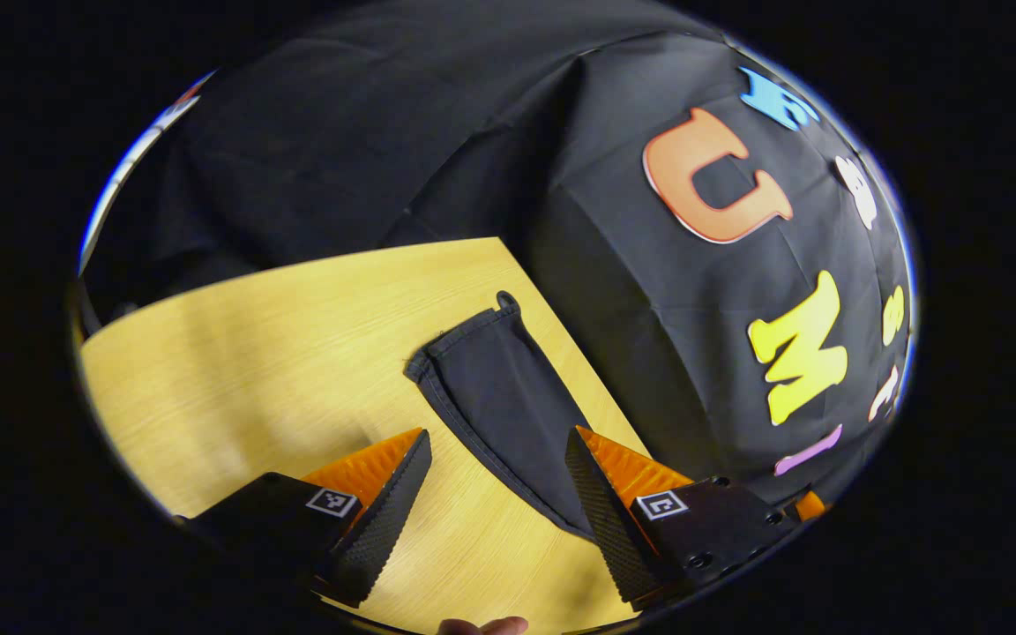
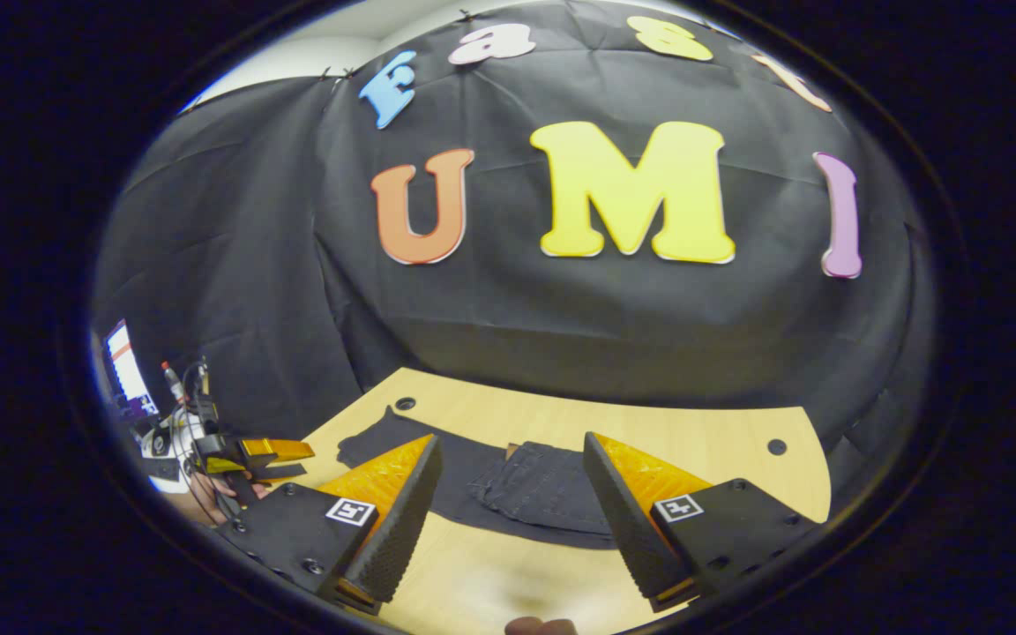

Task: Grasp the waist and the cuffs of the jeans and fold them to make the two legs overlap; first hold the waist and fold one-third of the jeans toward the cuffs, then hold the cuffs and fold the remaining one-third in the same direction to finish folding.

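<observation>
Dark jeans (image 2: pixel 526 489) lie flat on the wooden table (image 2: pixel 702 437), one leg over the other. The right gripper view has the waist end with a back pocket (image 2: pixel 552 481) between and beyond my right gripper (image 2: pixel 512 472), which hangs open above the table. The legs run off to the left toward the cuffs (image 2: pixel 367 441). In the left gripper view the cuff end (image 1: pixel 464 348) and leg (image 1: pixel 508 414) lie ahead of my left gripper (image 1: pixel 499 454), open, with its right finger over the cloth's edge. The left gripper (image 2: pixel 274 459) shows too at the far left of the right gripper view.
The table's far edge meets the black booth wall (image 2: pixel 508 309) close behind the jeans. Two round holes (image 2: pixel 777 446) mark the tabletop near its back corners. A hand with cables and a screen (image 2: pixel 124 370) sit at the far left. Bare wood (image 1: pixel 235 370) spreads left of the cuffs.
</observation>
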Demonstrator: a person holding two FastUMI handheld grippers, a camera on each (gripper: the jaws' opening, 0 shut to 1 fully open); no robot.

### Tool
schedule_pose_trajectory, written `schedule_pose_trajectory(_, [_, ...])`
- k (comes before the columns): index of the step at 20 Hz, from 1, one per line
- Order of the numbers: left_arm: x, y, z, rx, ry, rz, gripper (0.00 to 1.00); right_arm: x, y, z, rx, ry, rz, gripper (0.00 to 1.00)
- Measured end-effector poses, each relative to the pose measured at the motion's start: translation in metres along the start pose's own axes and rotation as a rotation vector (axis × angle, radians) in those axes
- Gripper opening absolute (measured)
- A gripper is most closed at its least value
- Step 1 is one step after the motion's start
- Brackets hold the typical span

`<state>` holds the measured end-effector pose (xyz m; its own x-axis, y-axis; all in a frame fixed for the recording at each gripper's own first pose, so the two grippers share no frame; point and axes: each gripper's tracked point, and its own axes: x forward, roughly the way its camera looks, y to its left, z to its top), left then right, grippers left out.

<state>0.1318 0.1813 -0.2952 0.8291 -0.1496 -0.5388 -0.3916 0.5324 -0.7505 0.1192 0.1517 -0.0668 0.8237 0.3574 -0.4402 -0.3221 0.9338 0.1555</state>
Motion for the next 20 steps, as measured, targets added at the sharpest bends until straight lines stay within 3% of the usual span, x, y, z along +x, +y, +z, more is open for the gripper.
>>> schedule_pose_trajectory(1, [0.011, 0.007, 0.0, -0.042, 0.009, 0.009, 0.99, -0.007, -0.005, -0.003, -0.001, 0.013, -0.014, 0.94])
schedule_pose_trajectory(4, [0.039, 0.021, 0.013, -0.234, 0.013, 0.028, 0.99, -0.024, -0.024, -0.01, -0.007, 0.02, -0.056, 1.0])
schedule_pose_trajectory(7, [0.067, 0.03, 0.022, -0.408, 0.033, 0.038, 0.99, -0.032, -0.044, -0.014, 0.025, 0.037, -0.104, 0.94])
schedule_pose_trajectory(8, [0.072, 0.031, 0.025, -0.434, 0.039, 0.042, 0.98, -0.034, -0.05, -0.012, 0.039, 0.034, -0.118, 1.0])
schedule_pose_trajectory(11, [0.081, 0.036, 0.029, -0.445, 0.051, 0.067, 0.98, -0.039, -0.062, -0.01, 0.06, 0.024, -0.151, 1.0])
schedule_pose_trajectory(12, [0.083, 0.036, 0.029, -0.434, 0.057, 0.078, 0.98, -0.039, -0.065, -0.01, 0.062, 0.023, -0.158, 0.94])
schedule_pose_trajectory(19, [0.113, 0.033, 0.036, -0.444, 0.084, 0.075, 0.96, -0.036, -0.077, -0.016, 0.078, 0.048, -0.19, 0.94])
schedule_pose_trajectory(20, [0.117, 0.036, 0.031, -0.449, 0.086, 0.092, 0.8, -0.037, -0.079, -0.018, 0.072, 0.05, -0.198, 0.94])
